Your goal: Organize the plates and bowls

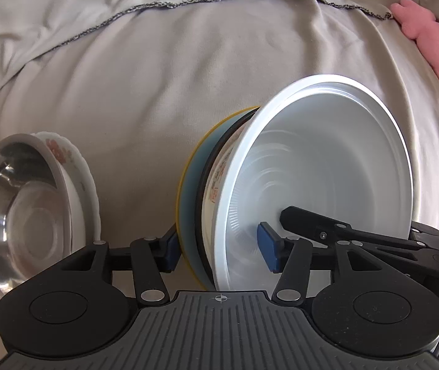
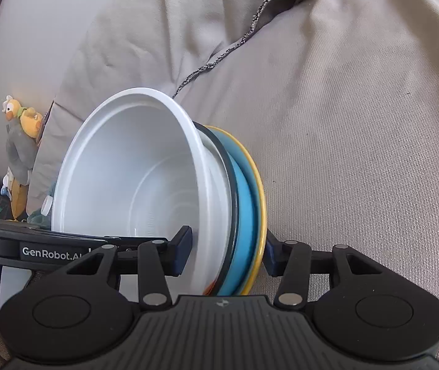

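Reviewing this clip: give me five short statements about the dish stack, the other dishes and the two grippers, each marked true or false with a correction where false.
1. The white bowl sits on top of the stack. True.
2. The blue plate with a yellow rim lies under the white bowl. True.
3. The right gripper is empty. False: its pads clamp the stack's edge.
4. The left gripper straddles the stack's edge, one pad inside the white bowl. True.
5. The steel bowl sits alone on the cloth. False: it rests on a floral plate.
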{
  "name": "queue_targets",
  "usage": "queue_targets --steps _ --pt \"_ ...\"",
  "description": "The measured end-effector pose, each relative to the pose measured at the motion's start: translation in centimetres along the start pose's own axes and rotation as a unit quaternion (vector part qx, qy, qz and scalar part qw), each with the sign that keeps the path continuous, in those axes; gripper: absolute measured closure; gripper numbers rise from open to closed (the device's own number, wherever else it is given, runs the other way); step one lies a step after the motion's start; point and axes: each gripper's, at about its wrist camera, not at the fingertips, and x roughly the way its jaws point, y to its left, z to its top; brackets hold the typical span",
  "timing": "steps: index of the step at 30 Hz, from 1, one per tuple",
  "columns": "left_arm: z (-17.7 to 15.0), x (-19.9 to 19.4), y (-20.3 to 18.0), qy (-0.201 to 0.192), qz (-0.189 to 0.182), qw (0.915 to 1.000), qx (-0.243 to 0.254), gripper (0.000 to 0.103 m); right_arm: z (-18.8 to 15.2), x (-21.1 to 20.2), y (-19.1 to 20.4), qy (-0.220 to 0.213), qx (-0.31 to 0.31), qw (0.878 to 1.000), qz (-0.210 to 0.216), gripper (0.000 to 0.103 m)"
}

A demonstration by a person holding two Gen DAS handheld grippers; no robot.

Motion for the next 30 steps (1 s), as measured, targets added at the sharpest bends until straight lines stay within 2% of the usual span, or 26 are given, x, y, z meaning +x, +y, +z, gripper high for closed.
queue_targets --steps 13,19,30 --pt "0.3 0.9 -0.6 0.032 0.011 0.9994 -0.003 0.044 0.2 0.3 -0.7 0.007 0.008 1.0 0.009 0.058" --pt "0.3 1.5 0.2 0.039 -0.014 0.9991 -0.011 0.042 0.2 0.3 -0.8 0.008 0.008 1.0 0.01 0.059" --pt "-1.4 1.4 0.4 -0.011 -0.029 0.9994 -0.018 0.044 0.2 0.4 -0.3 0.006 0.005 1.0 -0.001 0.057"
